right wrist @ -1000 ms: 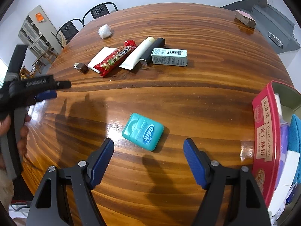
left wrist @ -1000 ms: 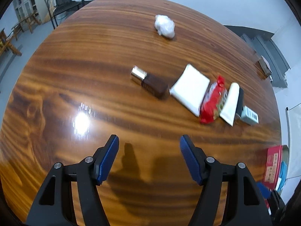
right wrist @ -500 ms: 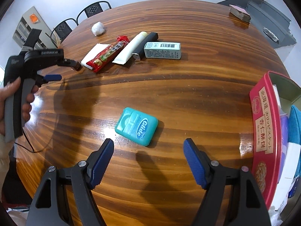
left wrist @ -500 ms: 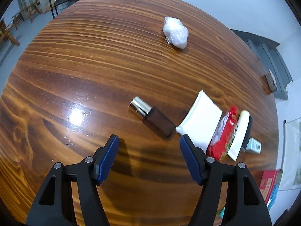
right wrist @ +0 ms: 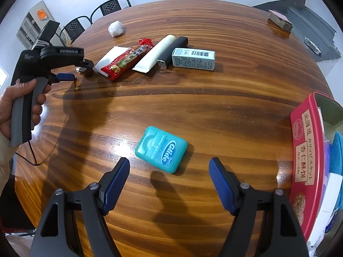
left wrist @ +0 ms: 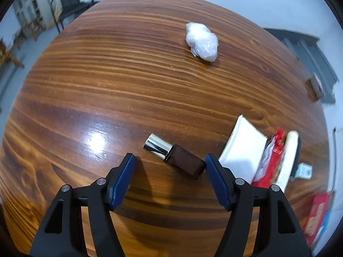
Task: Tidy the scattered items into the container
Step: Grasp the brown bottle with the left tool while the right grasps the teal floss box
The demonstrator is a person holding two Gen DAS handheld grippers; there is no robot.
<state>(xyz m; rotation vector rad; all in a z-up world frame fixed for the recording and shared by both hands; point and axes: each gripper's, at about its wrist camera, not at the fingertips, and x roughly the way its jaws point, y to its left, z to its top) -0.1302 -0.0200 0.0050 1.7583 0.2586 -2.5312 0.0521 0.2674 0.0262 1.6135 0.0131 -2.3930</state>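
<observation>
My left gripper [left wrist: 170,162] is open, its blue pads on either side of a small brown bottle with a silver cap [left wrist: 174,156] that lies on the wooden table [left wrist: 107,81]. The right pad is close to the bottle's base. My right gripper [right wrist: 169,168] is open just in front of a teal Glide floss box [right wrist: 161,149]. The red tin container [right wrist: 306,162] stands at the right edge with several items inside. The left gripper also shows in the right wrist view [right wrist: 74,69], next to the bottle [right wrist: 84,70].
A white packet [left wrist: 242,150], red snack pack [right wrist: 126,59], white tube [right wrist: 155,56], black stick [right wrist: 173,50] and pale green carton [right wrist: 194,59] lie in a row. A crumpled white wad [left wrist: 201,41] lies farther back. Chairs [right wrist: 107,6] stand beyond the table.
My left gripper has moved forward and down to the brown bottle, which now lies between its pads. My right gripper has come closer to the floss box.
</observation>
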